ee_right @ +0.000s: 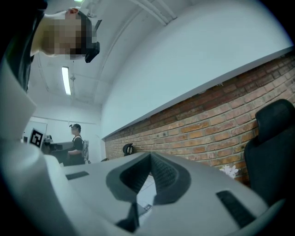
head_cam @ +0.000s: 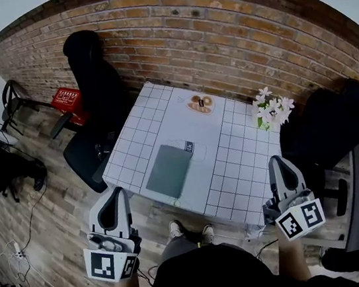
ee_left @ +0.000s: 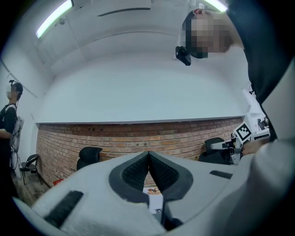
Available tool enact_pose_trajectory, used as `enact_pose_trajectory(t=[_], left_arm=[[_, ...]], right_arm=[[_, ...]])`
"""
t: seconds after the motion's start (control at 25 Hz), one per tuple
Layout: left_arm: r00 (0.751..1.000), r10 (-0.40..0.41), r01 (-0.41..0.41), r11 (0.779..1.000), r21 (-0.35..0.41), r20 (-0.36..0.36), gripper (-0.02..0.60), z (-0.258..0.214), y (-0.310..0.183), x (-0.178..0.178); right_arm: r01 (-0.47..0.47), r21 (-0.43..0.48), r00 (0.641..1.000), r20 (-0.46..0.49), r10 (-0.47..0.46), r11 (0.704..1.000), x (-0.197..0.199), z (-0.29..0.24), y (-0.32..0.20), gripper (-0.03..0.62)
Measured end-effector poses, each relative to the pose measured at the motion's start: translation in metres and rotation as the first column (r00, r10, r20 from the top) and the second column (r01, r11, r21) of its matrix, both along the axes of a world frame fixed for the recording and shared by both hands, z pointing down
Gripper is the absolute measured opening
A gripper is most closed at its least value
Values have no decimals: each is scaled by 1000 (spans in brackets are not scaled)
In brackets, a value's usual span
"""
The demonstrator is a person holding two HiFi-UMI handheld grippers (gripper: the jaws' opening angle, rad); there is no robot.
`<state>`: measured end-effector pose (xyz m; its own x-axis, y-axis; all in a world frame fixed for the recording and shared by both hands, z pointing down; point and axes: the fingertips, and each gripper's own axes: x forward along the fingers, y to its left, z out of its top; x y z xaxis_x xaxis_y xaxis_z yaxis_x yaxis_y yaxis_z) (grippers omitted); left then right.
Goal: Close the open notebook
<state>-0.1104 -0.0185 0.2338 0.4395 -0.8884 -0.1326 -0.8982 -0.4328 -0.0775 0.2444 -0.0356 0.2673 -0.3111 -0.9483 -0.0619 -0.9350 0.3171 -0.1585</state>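
1. Brick wall (head_cam: 216, 33) backs the gridded surface (head_cam: 235, 179) in the head view. The notebook (head_cam: 168, 171) lies flat near the front edge, showing one grey-green face, and looks already shut. The left tool (head_cam: 114, 195) and right tool (head_cam: 280, 161) hang off that edge, well apart from it, tips together and empty. A needless poke now could slide the notebook into the small labelled item (head_cam: 189, 146) just beside it.
2. Left gripper view: the left tool (ee_left: 148, 156) has its pads pressed together on nothing and points over the surface. Pinched like this, it could only shove a cover, not catch one.
3. Right gripper view: the right tool (ee_right: 150, 157) is likewise pinched and empty. The flowers (ee_right: 229, 171) stand off to its right, so a careless reach could topple them.
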Motion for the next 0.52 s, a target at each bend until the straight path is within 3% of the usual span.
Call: enact_pose_trajectory(t=[0.52], left_arm=[[1000, -27, 27, 1000, 11, 4, 23, 1, 15, 3]], right_arm=[[8, 20, 999, 33, -9, 1000, 4, 8, 7, 12]])
